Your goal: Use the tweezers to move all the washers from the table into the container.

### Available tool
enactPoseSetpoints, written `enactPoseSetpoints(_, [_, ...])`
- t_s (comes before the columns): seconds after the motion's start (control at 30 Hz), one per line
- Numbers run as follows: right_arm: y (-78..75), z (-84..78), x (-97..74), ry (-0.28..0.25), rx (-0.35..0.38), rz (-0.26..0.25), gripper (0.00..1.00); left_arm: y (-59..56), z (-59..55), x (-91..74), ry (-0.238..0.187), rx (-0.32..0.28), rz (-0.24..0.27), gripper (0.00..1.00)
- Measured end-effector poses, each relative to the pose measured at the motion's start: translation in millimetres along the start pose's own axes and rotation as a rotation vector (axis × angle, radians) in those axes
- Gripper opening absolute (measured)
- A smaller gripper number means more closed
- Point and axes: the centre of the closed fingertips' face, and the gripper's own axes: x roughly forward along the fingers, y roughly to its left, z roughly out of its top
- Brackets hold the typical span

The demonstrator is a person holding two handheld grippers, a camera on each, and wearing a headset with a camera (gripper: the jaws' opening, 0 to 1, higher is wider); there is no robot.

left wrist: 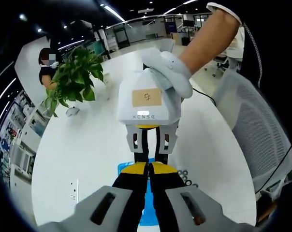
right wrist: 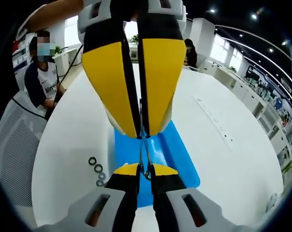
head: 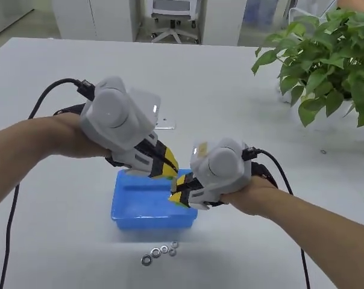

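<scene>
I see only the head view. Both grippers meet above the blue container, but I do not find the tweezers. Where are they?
Observer: In the right gripper view the tweezers are a thin metal strip between the two grippers' tips.
Operator: Which gripper holds them?
Observer: Both, it seems: the right gripper and the left gripper each have jaws closed on them.
Operator: What lies under them?
Observer: The container, its floor bare there.
</scene>
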Motion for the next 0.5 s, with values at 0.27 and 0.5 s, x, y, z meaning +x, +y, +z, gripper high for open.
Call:
enactPoseSetpoints(0.27, [-3.4,-6.4,13.4,0.001,0.015,0.012,0.10,4.3,-13.2,8.3,0.013,-0.021,-0.006,0.06])
enactPoseSetpoints(0.5, [-4.6,-12.0,19.9,0.004,0.030,0.028,0.10,5.6,-19.2,14.6,0.014,-0.038,-0.011,0.06])
